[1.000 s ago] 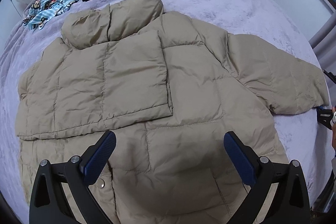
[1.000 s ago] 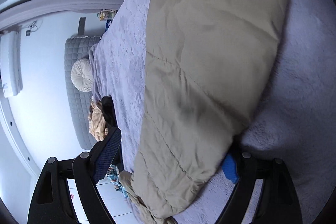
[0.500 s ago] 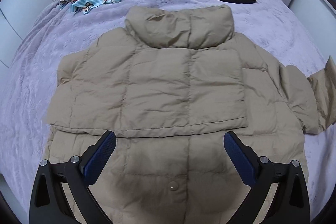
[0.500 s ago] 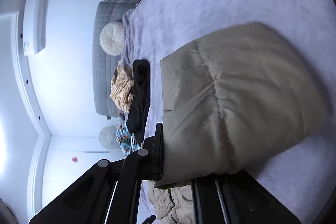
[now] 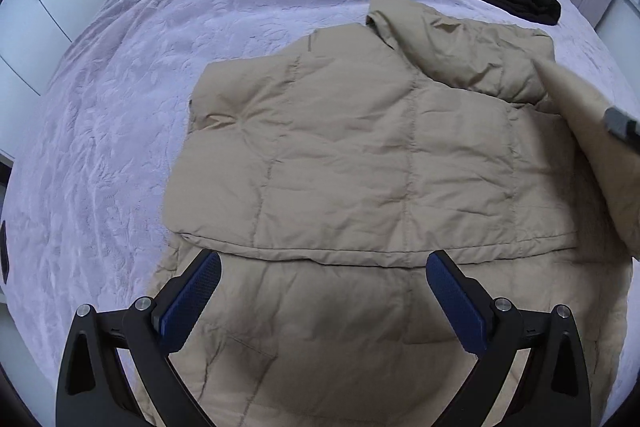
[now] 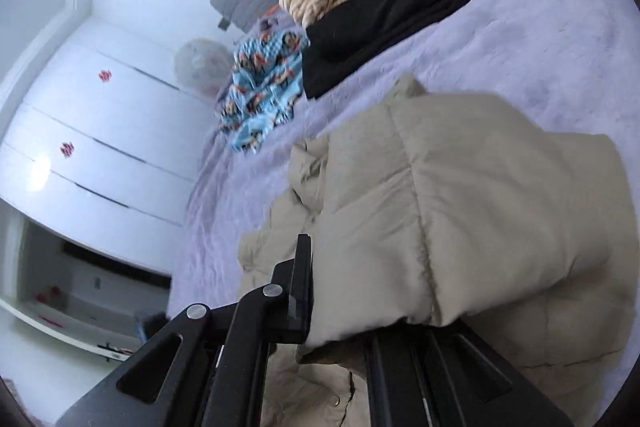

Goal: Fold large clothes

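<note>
Jacket sleeve (image 5: pixel 592 131) blurred, cut off right

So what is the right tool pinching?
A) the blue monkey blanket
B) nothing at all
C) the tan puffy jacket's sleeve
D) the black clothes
C: in the right wrist view the right tool is shut on the tan puffy jacket's sleeve, lifted over the jacket, while the blue monkey blanket and the black clothes lie far off on the bed.

Soft, cool daylight filled the room; fisheye edges curved and darkened, and the right wrist view smeared with motion blur.
</note>
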`<state>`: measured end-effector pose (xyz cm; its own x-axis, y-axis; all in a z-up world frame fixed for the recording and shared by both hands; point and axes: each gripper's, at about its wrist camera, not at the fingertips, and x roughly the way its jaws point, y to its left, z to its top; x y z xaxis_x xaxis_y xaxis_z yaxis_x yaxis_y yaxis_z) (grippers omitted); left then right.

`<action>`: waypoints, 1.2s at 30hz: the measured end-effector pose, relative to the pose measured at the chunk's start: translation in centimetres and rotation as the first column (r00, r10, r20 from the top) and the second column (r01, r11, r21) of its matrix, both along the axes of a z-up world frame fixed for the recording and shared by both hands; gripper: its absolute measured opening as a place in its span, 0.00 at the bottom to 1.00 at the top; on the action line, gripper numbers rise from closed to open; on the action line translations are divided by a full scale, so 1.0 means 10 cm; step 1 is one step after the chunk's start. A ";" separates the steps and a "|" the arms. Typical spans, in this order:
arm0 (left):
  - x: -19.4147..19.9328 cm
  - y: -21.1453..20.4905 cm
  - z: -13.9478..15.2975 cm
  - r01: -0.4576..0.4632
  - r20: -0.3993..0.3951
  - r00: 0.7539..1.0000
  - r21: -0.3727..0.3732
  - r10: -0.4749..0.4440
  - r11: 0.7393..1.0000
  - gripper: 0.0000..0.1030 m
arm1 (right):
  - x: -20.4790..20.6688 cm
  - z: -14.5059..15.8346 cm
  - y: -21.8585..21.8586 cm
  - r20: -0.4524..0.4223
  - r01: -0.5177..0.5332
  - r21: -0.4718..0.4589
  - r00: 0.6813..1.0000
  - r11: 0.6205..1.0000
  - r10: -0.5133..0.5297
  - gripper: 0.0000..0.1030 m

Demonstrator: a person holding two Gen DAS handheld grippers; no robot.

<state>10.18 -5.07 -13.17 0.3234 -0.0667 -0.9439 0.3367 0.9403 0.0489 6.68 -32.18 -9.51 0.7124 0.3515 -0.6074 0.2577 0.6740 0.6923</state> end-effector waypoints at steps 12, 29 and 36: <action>0.27 0.24 -0.12 -0.009 -0.014 1.000 -0.028 0.008 1.000 1.00 | 0.32 -0.97 0.51 -0.293 -0.018 -0.081 0.956 0.997 -0.007 0.09; 0.76 0.45 -0.03 -0.055 -0.084 0.996 -0.413 0.022 0.909 1.00 | -0.44 -0.51 -0.15 -0.153 0.393 0.162 0.916 0.905 -0.371 0.32; 0.81 0.60 0.05 -0.057 -0.113 0.994 -0.544 -0.006 0.837 1.00 | 0.37 -0.21 0.48 -0.050 0.082 -0.059 0.995 0.995 -0.085 0.10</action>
<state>18.25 0.95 -12.66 0.2325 -0.5741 -0.7851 0.2861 0.8119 -0.5089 10.37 -27.40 -11.60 0.7042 0.2565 -0.6621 0.3497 0.6863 0.6378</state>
